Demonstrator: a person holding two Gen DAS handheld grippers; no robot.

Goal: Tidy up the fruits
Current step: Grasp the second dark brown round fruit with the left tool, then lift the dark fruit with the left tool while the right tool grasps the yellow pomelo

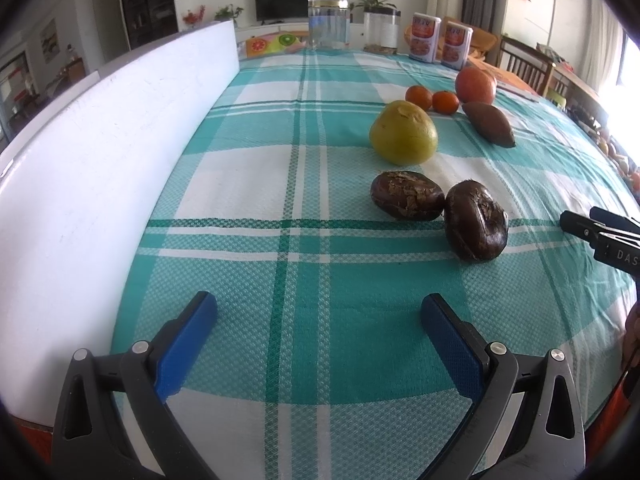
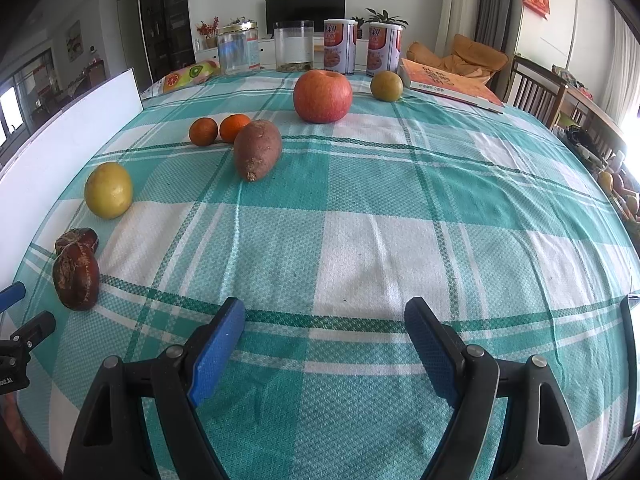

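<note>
- Fruit lies loose on the checked tablecloth in the left wrist view: two dark brown fruits touching each other, a yellow-green fruit behind them, then two small oranges, a sweet potato and a red apple. Nothing looks gathered or sorted, so I judge the task barely begun.
- The left gripper has its fingers wide with nothing between them. A white board walls off the left side; the cloth ahead is bare.
- In the right wrist view the right gripper is likewise wide and empty. The fruit sits up and to its left, with a small green fruit by a book near the jars.
- Bare cloth fills the middle and right, good room to move; the table's right edge curves close.
</note>
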